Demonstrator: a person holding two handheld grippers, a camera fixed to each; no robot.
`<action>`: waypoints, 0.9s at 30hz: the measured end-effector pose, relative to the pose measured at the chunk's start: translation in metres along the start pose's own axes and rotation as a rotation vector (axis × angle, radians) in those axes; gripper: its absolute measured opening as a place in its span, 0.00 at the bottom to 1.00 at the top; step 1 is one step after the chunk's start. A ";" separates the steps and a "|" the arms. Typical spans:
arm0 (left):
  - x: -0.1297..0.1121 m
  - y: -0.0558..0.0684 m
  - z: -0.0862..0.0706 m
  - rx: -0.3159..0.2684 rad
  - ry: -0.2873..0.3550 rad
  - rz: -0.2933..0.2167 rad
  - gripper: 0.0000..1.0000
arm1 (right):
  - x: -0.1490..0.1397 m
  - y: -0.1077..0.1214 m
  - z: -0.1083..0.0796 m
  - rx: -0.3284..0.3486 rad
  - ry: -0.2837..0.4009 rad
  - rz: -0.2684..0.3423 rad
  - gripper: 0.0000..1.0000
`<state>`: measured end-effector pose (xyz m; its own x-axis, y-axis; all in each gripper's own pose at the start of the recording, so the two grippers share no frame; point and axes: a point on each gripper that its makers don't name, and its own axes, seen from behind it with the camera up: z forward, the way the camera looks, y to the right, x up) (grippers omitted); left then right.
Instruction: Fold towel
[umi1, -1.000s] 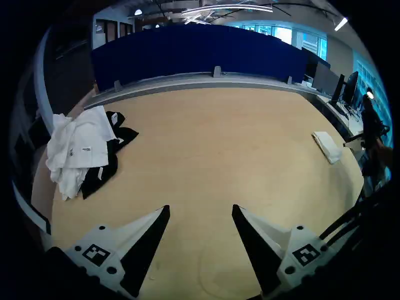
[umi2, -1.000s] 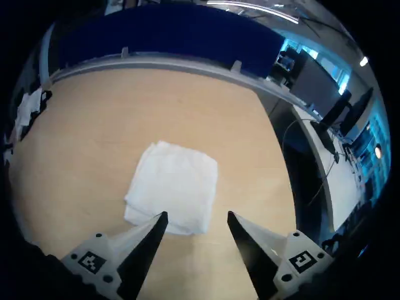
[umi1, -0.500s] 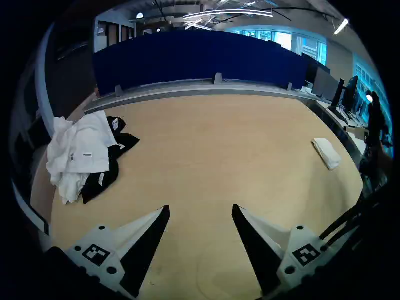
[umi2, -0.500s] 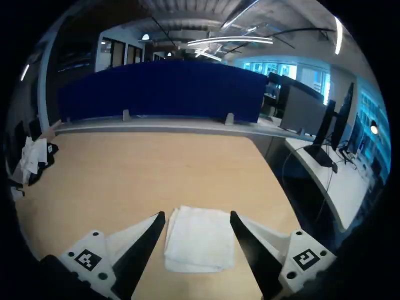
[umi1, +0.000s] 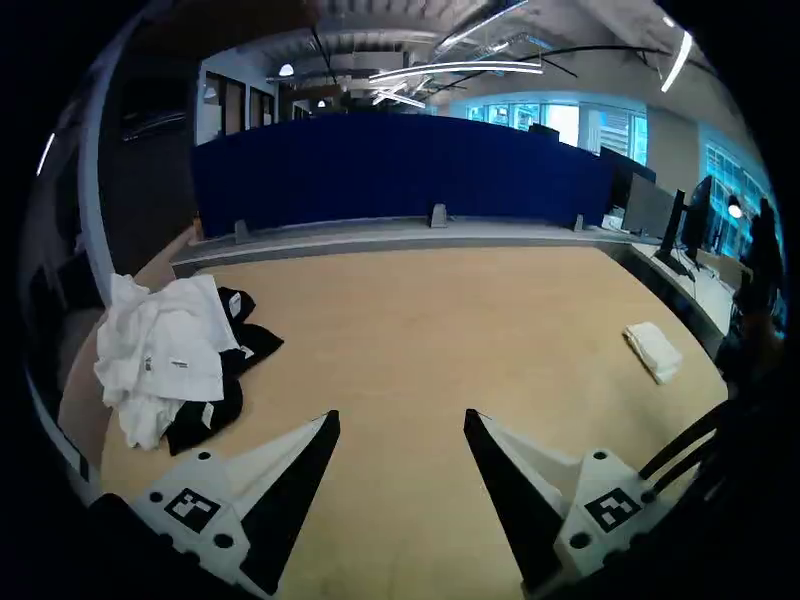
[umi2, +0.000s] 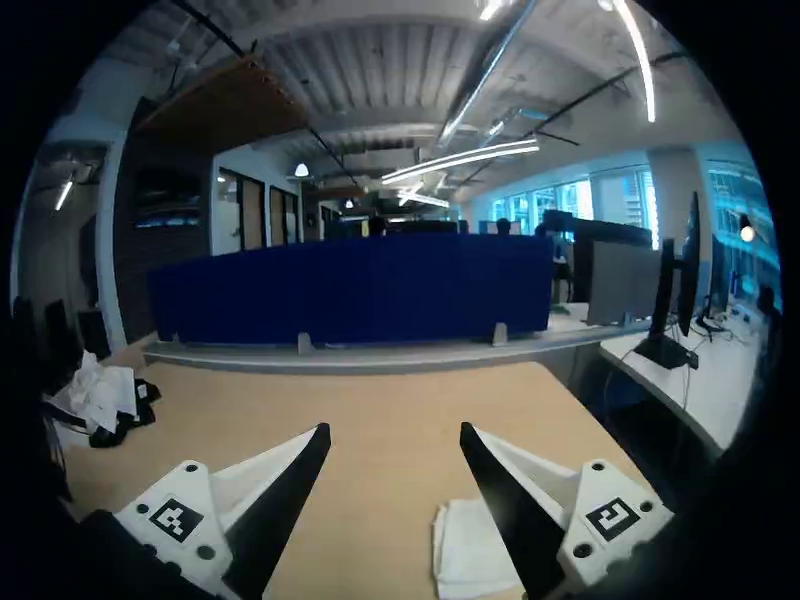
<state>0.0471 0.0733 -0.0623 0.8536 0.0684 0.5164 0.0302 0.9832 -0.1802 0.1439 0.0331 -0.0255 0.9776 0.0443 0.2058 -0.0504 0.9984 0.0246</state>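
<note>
Well, at the far left of the left gripper view a heap of white and black garments (umi1: 165, 355) sits on the wooden table (umi1: 430, 300), well apart from everything else. Toward the middle, the left gripper (umi1: 400, 432) hangs over bare wood, its fingers spread and nothing between them. Off to the right, near the table's edge, lies the towel (umi1: 653, 351), a small white pad that looks folded into layers and lies flat.

In the right gripper view the heap again sits at the left. The right gripper (umi2: 393, 445) is likewise spread wide and empty, and the towel shows low on the right, partly behind that gripper's right finger; whether the finger touches it I cannot tell.

The towel is probably light, soft and limp, with layers that slide over one another. A pinch at one corner would likely let it droop and fall open. Better to take two corners of one edge, one per gripper, catching every layer; on the smooth wood it may skid as a finger slips beneath
</note>
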 end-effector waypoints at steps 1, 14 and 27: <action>0.006 -0.002 0.001 0.004 0.022 -0.005 0.92 | 0.006 -0.008 -0.002 0.007 0.024 -0.001 1.00; 0.071 -0.039 -0.007 0.076 0.276 -0.085 0.92 | 0.013 -0.053 -0.005 0.015 0.070 -0.070 1.00; 0.091 -0.048 -0.012 0.101 0.394 -0.042 0.92 | 0.020 -0.065 -0.009 -0.002 0.057 -0.096 1.00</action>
<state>0.1295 0.0305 -0.0167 0.9872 -0.0233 0.1580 0.0350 0.9968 -0.0719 0.1687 -0.0309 -0.0317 0.9880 -0.0498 0.1463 0.0444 0.9982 0.0397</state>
